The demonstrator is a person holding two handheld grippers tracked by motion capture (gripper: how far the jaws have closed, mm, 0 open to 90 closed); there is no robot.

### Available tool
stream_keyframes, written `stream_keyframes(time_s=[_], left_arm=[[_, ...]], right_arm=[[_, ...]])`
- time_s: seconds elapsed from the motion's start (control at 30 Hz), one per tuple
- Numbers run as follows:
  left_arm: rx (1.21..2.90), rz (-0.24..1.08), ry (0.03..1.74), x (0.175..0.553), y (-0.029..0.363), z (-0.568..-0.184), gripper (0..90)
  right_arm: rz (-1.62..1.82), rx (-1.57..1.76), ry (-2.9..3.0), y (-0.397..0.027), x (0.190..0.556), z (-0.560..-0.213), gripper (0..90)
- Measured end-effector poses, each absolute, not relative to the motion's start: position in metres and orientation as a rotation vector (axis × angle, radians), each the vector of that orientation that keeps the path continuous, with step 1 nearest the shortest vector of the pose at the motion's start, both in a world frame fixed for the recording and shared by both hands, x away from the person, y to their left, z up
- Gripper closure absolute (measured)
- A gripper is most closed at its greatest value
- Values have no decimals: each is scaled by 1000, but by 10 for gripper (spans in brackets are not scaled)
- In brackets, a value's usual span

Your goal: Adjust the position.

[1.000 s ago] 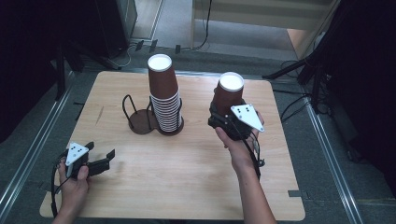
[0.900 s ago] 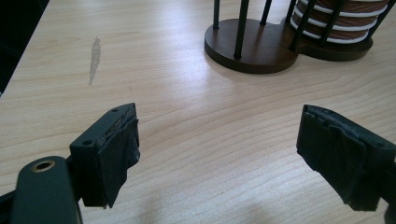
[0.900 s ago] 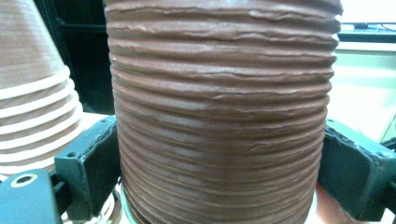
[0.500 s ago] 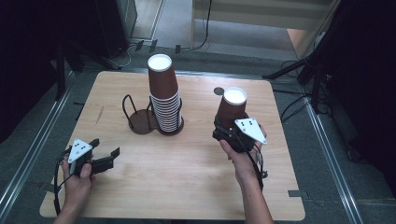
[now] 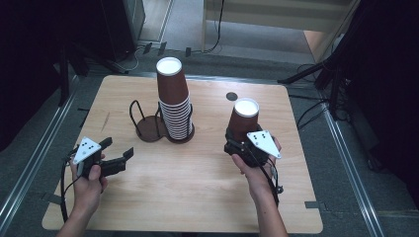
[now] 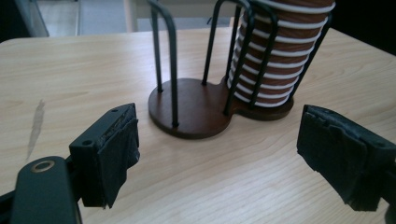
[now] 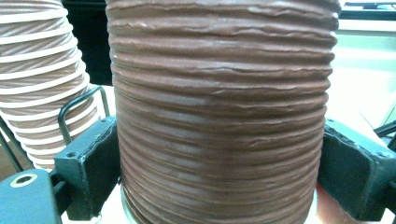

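Brown ribbed cup (image 7: 224, 121) clamped between right gripper (image 5: 245, 144) fingers (image 7: 88, 172), upside down, at desk (image 5: 197, 187) level right of cup stack (image 5: 174, 101). Left gripper (image 5: 114, 155) fingers released, nothing between, facing wire holder (image 6: 187, 105). Step: setting pulled cup down. Next: release cleanly, retreat. Since second ago: cup lower, left gripper higher.
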State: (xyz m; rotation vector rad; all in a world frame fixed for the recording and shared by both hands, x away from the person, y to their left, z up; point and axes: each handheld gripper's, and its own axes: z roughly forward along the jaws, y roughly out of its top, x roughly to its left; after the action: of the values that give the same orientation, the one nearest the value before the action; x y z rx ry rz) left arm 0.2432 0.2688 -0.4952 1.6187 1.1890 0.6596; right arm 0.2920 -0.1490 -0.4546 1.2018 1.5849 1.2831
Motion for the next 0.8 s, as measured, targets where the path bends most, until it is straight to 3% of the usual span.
stream_keyframes(time_s=[0.8], left_arm=[[1611,550,1051,269,213,-467,38]], right_arm=[[1296,1181,1621,-139,285,-476,94]])
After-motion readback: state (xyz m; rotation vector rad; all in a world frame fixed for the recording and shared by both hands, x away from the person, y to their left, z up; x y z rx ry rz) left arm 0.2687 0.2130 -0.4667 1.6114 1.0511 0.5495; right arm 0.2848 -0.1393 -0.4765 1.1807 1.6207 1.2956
